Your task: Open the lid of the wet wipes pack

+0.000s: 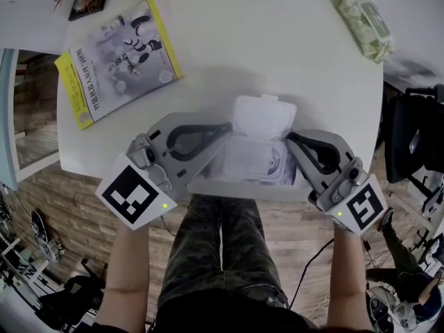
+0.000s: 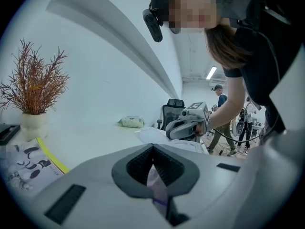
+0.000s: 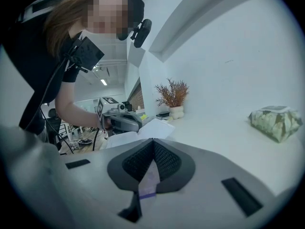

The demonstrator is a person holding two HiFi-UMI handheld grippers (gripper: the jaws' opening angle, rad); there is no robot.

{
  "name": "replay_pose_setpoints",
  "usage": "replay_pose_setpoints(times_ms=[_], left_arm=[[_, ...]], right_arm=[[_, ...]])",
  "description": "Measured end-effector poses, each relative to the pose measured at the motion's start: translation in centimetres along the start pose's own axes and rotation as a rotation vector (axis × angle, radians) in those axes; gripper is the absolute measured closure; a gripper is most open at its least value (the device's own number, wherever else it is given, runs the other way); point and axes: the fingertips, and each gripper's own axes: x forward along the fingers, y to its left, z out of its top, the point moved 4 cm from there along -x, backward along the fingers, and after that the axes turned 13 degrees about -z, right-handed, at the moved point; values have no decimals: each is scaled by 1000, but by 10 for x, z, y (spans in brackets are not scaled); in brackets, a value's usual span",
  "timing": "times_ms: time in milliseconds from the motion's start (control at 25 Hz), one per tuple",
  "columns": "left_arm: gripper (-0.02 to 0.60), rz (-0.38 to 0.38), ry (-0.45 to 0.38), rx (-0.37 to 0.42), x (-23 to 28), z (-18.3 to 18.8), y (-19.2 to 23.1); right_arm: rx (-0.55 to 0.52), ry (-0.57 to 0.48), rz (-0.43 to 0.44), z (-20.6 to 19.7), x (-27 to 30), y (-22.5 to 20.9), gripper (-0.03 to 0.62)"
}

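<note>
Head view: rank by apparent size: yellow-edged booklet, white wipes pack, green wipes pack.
1. yellow-edged booklet
2. white wipes pack, lid open; its ends are covered, so the gap to the booklet is unsure
3. green wipes pack, clearly smallest

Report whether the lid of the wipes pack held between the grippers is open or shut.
Open. The white lid is flipped back, away from the person, and the wipes pack shows its oval opening uncovered.
</note>
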Motion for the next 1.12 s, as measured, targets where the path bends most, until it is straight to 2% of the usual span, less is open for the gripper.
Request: replay_pose_setpoints(times_ms=[1120], left_arm=[[569,8,-22,-27,4,1,15]], right_arm=[[22,15,13,2,10,-5,574]])
